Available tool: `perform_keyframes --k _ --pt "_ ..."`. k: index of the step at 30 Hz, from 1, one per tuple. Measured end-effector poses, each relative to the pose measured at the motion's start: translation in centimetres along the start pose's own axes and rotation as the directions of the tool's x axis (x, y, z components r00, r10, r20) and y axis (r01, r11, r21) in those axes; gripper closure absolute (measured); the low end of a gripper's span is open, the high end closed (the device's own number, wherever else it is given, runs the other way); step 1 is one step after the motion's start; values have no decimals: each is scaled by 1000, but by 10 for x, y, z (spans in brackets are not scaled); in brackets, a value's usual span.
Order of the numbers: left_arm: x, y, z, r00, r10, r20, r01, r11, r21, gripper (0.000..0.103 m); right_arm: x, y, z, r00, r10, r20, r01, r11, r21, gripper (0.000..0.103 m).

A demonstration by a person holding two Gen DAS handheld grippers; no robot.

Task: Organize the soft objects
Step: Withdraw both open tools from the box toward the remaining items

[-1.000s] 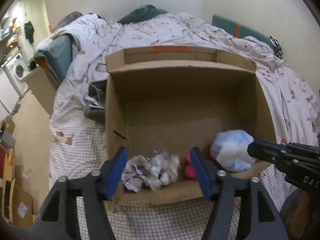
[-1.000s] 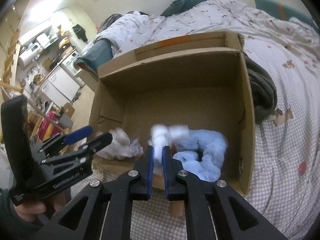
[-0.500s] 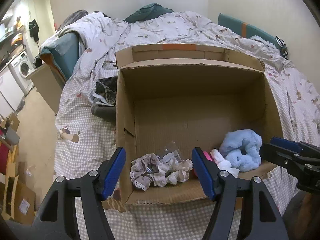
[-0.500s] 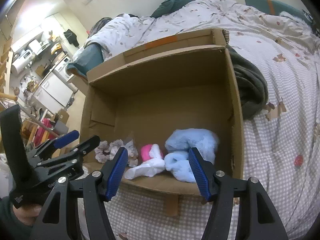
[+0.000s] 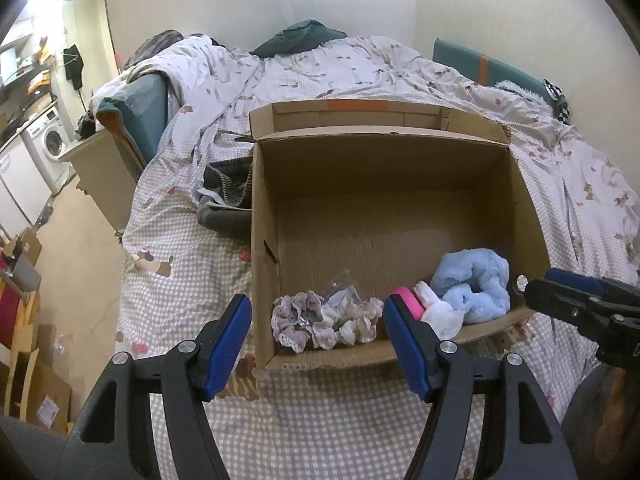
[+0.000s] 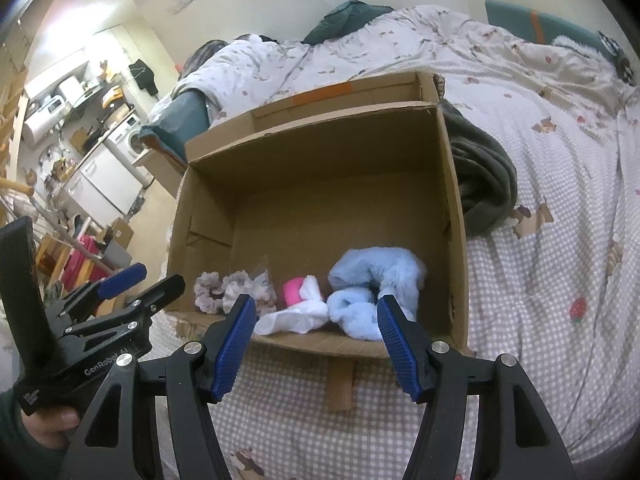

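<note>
An open cardboard box (image 5: pixel 380 152) (image 6: pixel 452 184) stands on the bed. Along its near wall lie lacy grey scrunchies (image 5: pixel 324 320) (image 6: pixel 230 290), a pink item (image 5: pixel 406 300) (image 6: pixel 294 290), a white sock (image 5: pixel 442 314) (image 6: pixel 296 318) and a fluffy light-blue item (image 5: pixel 474 284) (image 6: pixel 372 284). My left gripper (image 5: pixel 318 340) is open and empty, just in front of the box over the scrunchies. My right gripper (image 6: pixel 316 340) is open and empty, in front of the box over the sock and blue item. Each gripper shows in the other's view.
The box sits on a checked bedspread (image 5: pixel 320 420). Dark grey clothing lies left of the box (image 5: pixel 226 200) and right of it (image 6: pixel 484 176). A rumpled duvet (image 5: pixel 320 68) covers the far bed. Floor, boxes and a washing machine (image 5: pixel 48 140) are off to the left.
My right gripper opened and let go of the white sock, which now lies in the box. Both grippers have pulled back from the box.
</note>
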State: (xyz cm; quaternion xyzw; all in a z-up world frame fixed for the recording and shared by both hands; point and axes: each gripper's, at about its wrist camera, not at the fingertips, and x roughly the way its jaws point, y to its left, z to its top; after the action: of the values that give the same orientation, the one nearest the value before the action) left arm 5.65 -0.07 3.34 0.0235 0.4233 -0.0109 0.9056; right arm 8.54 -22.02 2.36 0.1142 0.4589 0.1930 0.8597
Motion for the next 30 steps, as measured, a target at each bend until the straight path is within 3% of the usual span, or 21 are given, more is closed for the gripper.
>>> perform_keyframes --k 11,15,17,20,23,28,30 --pt "-12 -3 -43 997 -43 -65 38 997 -70 37 -15 6 -34 1000 12 -26 -12 1000 13 37" --pt "1 -2 -71 991 -30 -134 15 993 -116 37 -5 -12 -59 995 -5 -99 20 989 148 37" --pt "7 -6 -81 992 3 -124 -14 996 -89 37 6 -19 -75 984 -62 -165 93 978 188 37" --pt "11 -13 -82 993 30 -112 -34 999 -37 37 22 -22 -84 964 -120 -238 164 970 177 37" --pt "13 -12 -81 993 -2 -116 -7 997 -72 37 31 -21 -81 961 -156 -227 191 971 144 37" --pt "18 -11 -78 991 -29 -132 15 995 -102 37 53 -14 -80 950 -155 -271 187 977 98 38" --pt "21 -10 -77 989 -36 -144 19 993 -116 37 58 -6 -77 953 -146 -267 171 982 73 45"
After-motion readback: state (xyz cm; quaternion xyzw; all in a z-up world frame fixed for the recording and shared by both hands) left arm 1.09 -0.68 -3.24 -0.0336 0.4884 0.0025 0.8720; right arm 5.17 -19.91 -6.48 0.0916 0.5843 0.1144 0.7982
